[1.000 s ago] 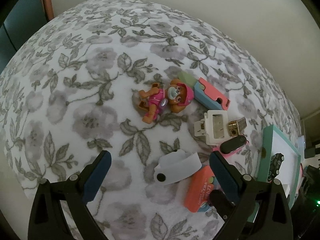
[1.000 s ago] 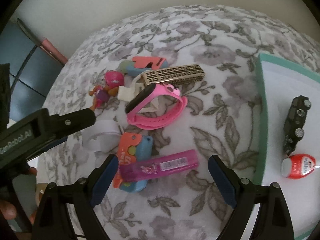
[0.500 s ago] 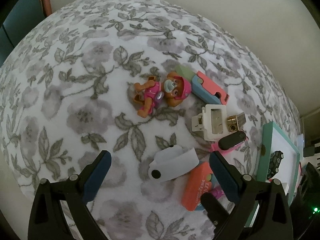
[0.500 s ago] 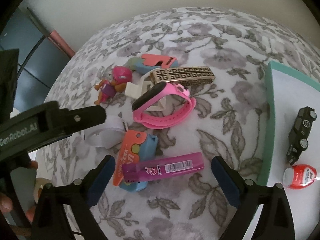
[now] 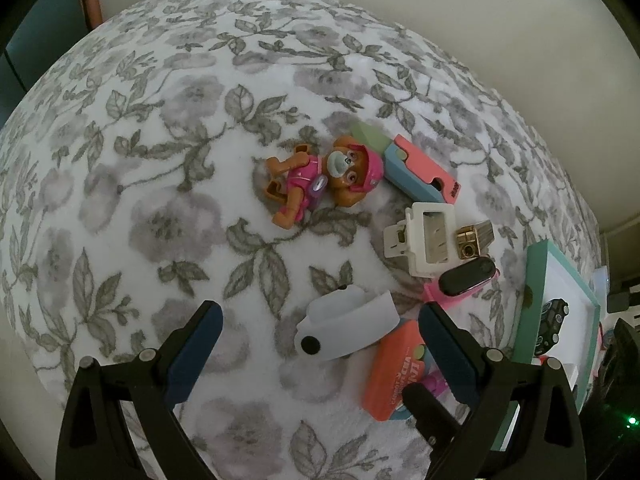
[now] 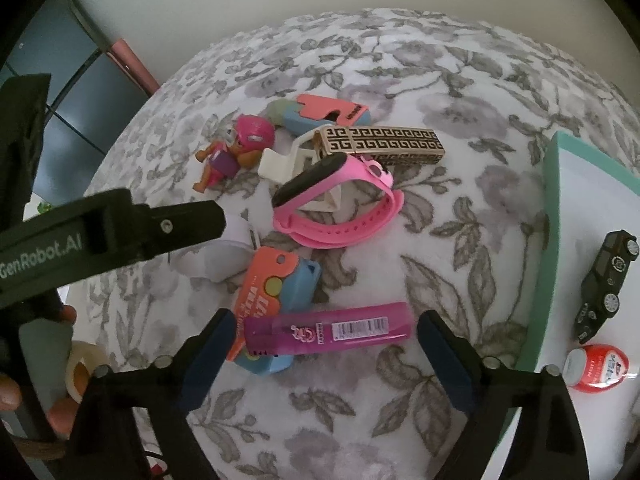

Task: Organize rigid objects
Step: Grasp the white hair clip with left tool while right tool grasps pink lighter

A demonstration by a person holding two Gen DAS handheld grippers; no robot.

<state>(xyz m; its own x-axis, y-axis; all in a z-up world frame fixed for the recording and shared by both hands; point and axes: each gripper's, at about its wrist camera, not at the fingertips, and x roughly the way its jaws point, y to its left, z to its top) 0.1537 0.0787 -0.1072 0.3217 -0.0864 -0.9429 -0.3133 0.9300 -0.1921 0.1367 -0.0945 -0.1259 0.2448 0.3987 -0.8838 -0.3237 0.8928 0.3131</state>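
On the floral blanket (image 5: 160, 160), taking the pink watch (image 6: 340, 204) as the landmark, the pup figure (image 5: 320, 184) lies farthest left of it, on its back. Nearer the watch, the white curved piece (image 5: 348, 332) sits on the left side, between the spread fingers of the left gripper (image 5: 320, 356), whose jaws stand wide and grip nothing (it hovers just short of that piece). Below the watch is the orange-and-blue box (image 6: 276, 296), with the purple tube (image 6: 328, 330) lying across its lower end; the right gripper (image 6: 324, 354) hangs over the tube, jaws fully apart and holding nothing. Behind the watch are the white plastic frame (image 5: 428, 240), touching it, and the gold patterned case (image 6: 384, 146), with the coral-and-blue case (image 6: 320, 114) further back. Right of the watch stands the teal-rimmed tray (image 6: 554, 216), carrying a black toy car (image 6: 604, 284) and a red round container (image 6: 596, 366).
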